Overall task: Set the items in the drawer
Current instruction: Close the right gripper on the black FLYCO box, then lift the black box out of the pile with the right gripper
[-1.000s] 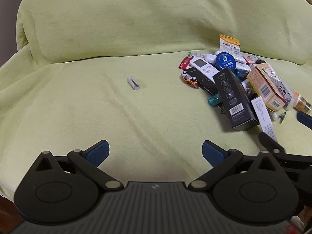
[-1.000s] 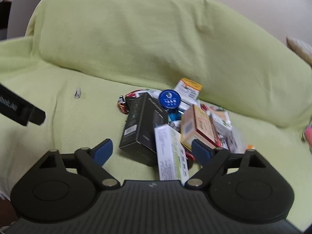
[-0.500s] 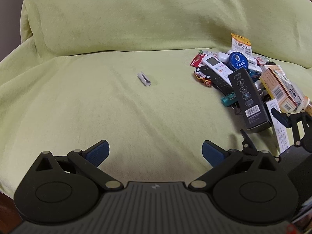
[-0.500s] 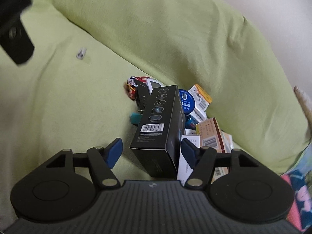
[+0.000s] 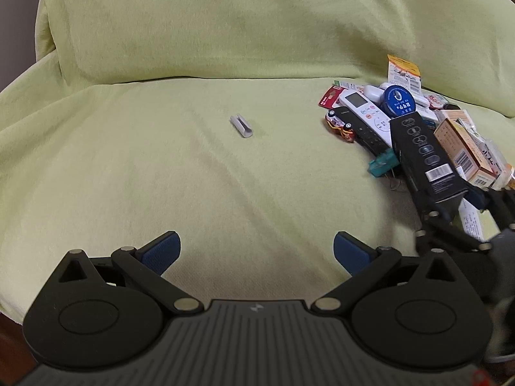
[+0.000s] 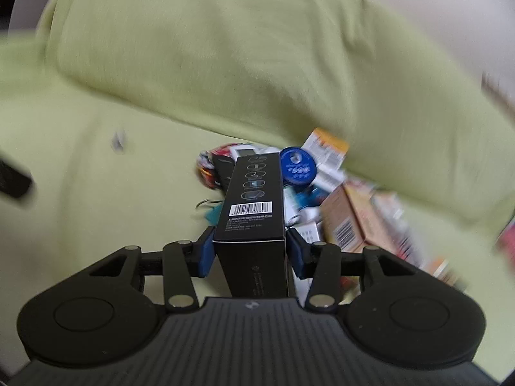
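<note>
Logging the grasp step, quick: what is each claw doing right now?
Left claw: open, holding nothing, above the green sofa cover.
Right claw: closed on the black box at its near end.

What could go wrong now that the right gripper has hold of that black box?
The right gripper pinches only the near end of the long black box, so it may sag or twist free when lifted. Its far end sits among the pile beside the blue tin, and lifting could drag or scatter neighbours.
</note>
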`<state>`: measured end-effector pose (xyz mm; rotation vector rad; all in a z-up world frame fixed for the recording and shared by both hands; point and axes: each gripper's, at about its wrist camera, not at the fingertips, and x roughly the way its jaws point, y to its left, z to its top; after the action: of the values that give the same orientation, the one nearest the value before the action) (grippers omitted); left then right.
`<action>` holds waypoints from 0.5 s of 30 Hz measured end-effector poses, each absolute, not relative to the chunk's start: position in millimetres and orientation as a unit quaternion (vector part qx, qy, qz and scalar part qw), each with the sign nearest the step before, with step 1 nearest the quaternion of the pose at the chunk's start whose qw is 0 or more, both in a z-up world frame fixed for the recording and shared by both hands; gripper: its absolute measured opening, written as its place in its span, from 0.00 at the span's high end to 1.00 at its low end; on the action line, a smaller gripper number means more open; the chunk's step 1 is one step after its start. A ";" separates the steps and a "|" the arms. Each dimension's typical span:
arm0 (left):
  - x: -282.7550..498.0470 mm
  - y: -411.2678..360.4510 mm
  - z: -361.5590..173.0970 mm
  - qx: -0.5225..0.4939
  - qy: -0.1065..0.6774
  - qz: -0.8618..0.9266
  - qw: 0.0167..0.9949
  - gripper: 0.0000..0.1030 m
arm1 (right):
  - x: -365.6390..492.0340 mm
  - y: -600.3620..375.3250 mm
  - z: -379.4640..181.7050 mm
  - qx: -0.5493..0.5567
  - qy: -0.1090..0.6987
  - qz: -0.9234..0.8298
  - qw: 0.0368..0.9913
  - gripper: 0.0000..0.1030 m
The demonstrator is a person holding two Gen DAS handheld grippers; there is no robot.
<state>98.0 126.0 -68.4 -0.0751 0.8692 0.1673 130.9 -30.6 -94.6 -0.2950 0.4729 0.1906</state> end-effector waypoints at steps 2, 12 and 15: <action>96.9 124.1 -67.8 -0.037 0.420 0.079 0.903 0.01 | 124.1 -48.8 -82.5 -0.075 0.246 0.122 0.958 0.62; 89.1 115.7 -69.1 -0.039 0.422 0.068 0.903 0.01 | 100.3 -90.4 -89.0 0.008 0.339 0.160 0.927 0.59; 90.4 113.0 -70.9 -0.036 0.425 0.066 0.902 0.01 | 103.5 -90.8 -82.8 0.010 0.336 0.161 0.928 0.42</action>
<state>90.4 113.0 -70.9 -0.0749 0.8790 0.1361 103.5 -90.8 -82.8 0.0214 0.6895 0.3290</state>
